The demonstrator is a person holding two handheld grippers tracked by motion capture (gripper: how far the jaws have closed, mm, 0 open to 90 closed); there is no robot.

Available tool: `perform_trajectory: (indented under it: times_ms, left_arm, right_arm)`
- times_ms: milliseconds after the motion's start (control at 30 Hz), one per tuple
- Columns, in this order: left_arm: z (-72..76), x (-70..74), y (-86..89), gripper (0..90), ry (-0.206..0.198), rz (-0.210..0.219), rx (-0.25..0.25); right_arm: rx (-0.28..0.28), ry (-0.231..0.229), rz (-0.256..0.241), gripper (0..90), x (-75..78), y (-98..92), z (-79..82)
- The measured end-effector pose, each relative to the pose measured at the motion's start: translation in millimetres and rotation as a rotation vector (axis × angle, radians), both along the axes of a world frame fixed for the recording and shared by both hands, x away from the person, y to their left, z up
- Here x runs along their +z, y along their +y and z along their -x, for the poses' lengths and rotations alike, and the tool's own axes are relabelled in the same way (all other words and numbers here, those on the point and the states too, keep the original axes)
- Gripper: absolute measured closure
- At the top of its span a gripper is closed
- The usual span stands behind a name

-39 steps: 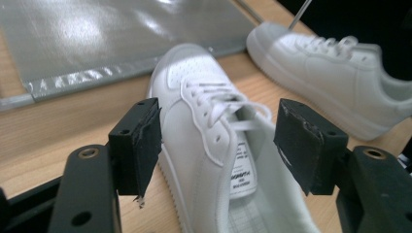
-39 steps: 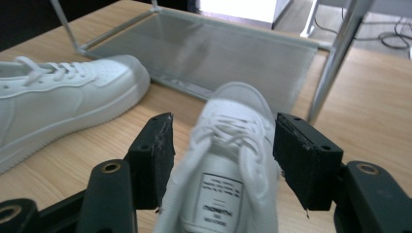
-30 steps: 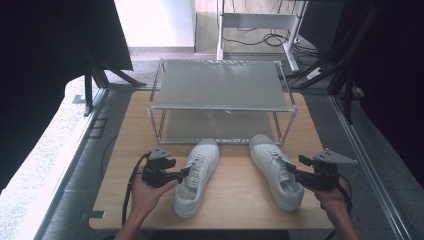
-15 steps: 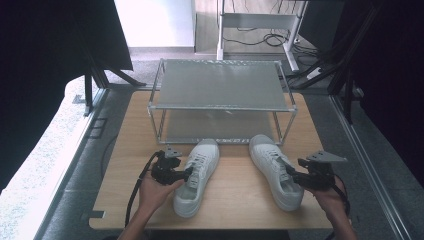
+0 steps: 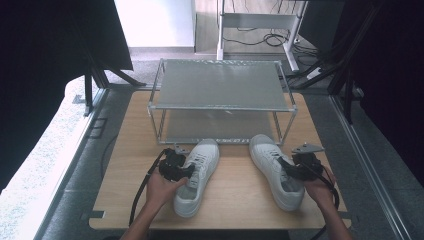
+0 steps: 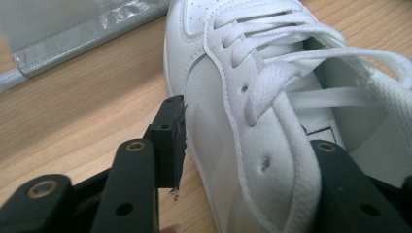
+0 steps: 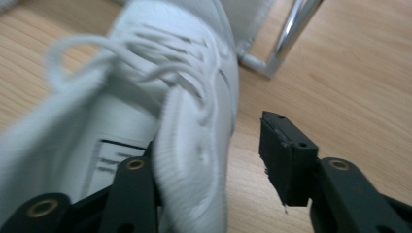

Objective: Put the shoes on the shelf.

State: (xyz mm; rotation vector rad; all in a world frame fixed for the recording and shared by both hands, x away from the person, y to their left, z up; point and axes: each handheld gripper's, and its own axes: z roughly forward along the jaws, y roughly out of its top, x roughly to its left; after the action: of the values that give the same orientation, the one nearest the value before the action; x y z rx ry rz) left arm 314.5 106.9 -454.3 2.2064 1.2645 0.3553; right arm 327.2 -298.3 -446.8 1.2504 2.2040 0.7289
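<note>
2 white sneakers (image 5: pixel 197 176), wooden table (image 5: pixel 240 195), metal rack (image 5: pixel 220 92), grey floor (image 5: pixel 375 165)

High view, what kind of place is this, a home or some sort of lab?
Probably a lab or recording workspace, not a home. A small wooden table holds a metal shoe rack and two white sneakers, dark screens flank it, and cables trail on the floor behind.

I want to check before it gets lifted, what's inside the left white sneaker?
Inside the left sneaker, one jaw of the left gripper reaches into the opening, beside a black-outlined label on the insole. Laces lie across the opening; the toe end is covered by the tongue and upper.
</note>
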Motion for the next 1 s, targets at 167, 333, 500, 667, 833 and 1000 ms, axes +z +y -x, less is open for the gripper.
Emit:
perform_trajectory:
  times_ms: [167,333,500,667,833,1000]
  left_arm:
    - [-3.5,-2.8,-0.9,65.6,0.021,0.014,-0.005]
    - [-5.5,-4.2,3.2,70.8,0.032,0.038,0.004]
    - [-6.2,-6.9,12.3,74.8,0.035,0.088,0.009]
    - [-5.7,-8.3,14.1,78.1,0.033,0.104,0.022]
    - [-6.3,-10.8,23.6,79.5,0.04,0.165,0.038]
    - [-8.2,-14.0,36.3,80.4,0.055,0.241,0.051]
  right_arm:
    - [-0.012,0.049,-0.002,59.3,-8.5,-3.0,-10.2]
    - [-0.018,0.098,0.013,72.2,-15.6,1.6,-18.4]
    - [-0.038,0.106,0.012,78.4,-18.4,1.8,-21.5]
    - [-0.064,0.105,-0.039,84.8,-19.5,-5.7,-21.9]
    - [-0.072,0.107,-0.062,86.7,-19.9,-8.8,-22.1]
    - [-0.073,0.115,-0.091,86.6,-20.2,-12.4,-22.8]
